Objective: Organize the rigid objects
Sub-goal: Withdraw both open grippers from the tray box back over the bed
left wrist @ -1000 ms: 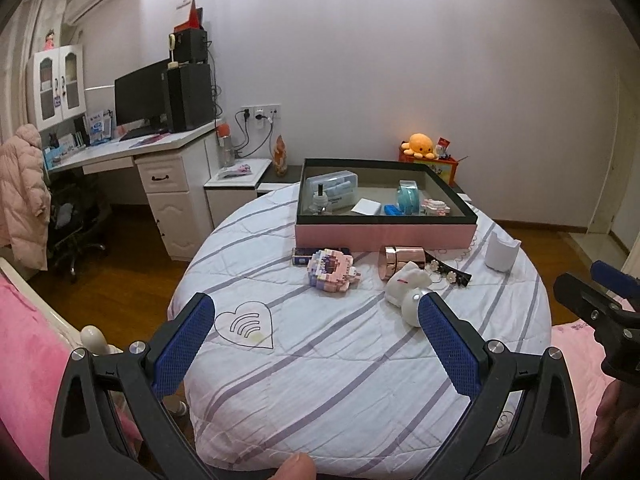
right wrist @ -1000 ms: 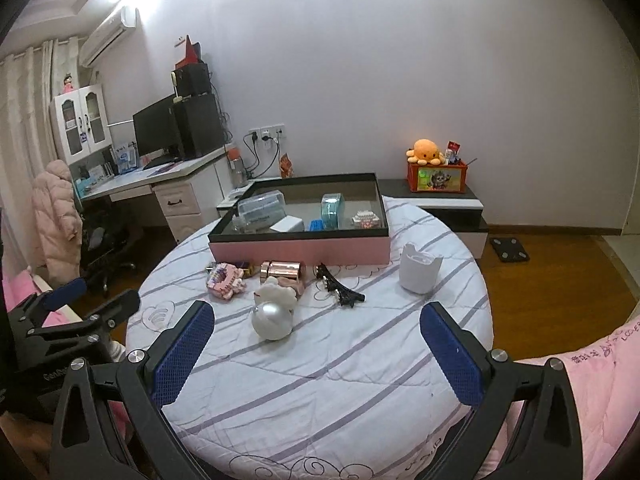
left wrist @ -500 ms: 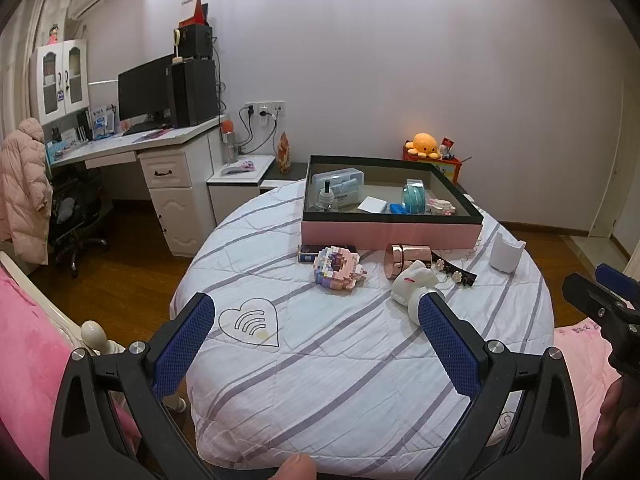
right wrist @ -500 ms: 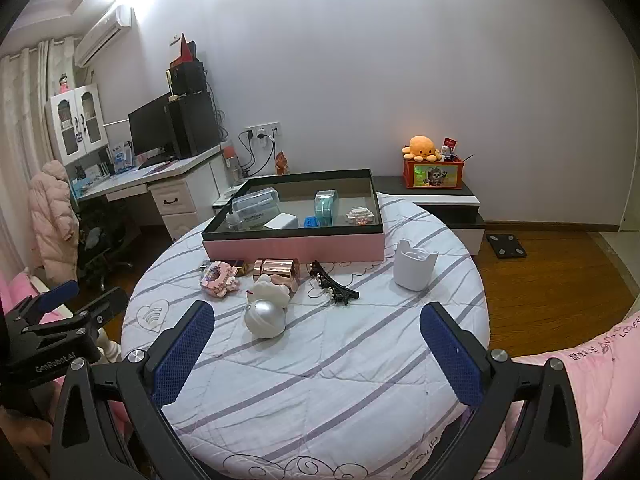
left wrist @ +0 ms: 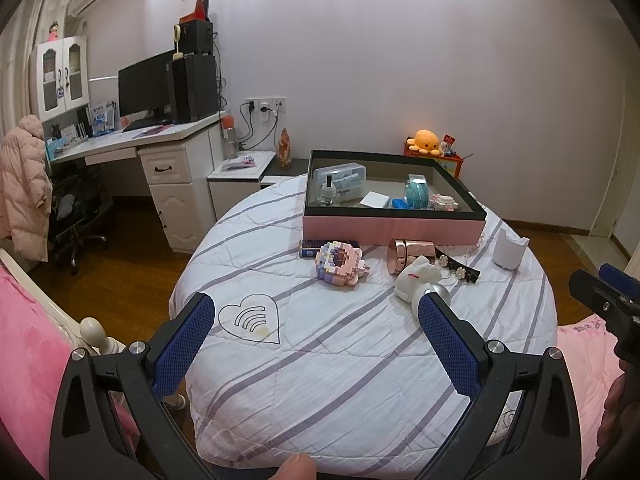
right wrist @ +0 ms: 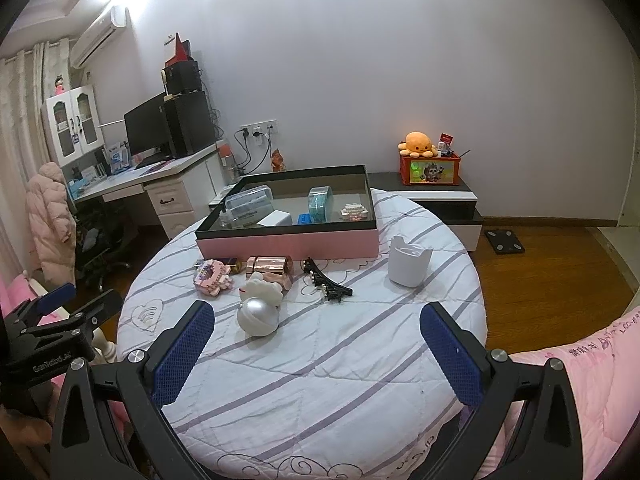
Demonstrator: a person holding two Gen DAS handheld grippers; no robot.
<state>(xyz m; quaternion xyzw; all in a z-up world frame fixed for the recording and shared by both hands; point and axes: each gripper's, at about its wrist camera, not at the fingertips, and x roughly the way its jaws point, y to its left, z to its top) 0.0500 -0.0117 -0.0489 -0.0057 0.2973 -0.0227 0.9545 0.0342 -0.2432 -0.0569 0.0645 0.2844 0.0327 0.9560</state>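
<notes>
A pink box with a black rim point(left wrist: 394, 230) point(right wrist: 288, 245) stands at the far side of the round table and holds several small items. In front of it lie a pink block toy point(left wrist: 340, 263) point(right wrist: 212, 278), a rose-gold jar point(left wrist: 410, 254) point(right wrist: 269, 266), a white rabbit on a silver ball point(left wrist: 420, 278) point(right wrist: 259, 308), a black hair clip point(left wrist: 460, 271) point(right wrist: 326, 282) and a white cup point(left wrist: 509, 249) point(right wrist: 409, 261). My left gripper point(left wrist: 316, 344) and right gripper point(right wrist: 316, 340) are both open and empty, above the near part of the table.
The round table wears a white quilt with purple stripes point(left wrist: 320, 360). A white desk with a monitor point(left wrist: 148, 148) stands at the left. A low cabinet with an orange plush point(right wrist: 424, 184) is behind the table. Pink bedding point(right wrist: 592, 360) lies at the right.
Both grippers have moved a little closer to the table and the views have shifted slightly. Both jaws stay open. Nothing on the table has moved.
</notes>
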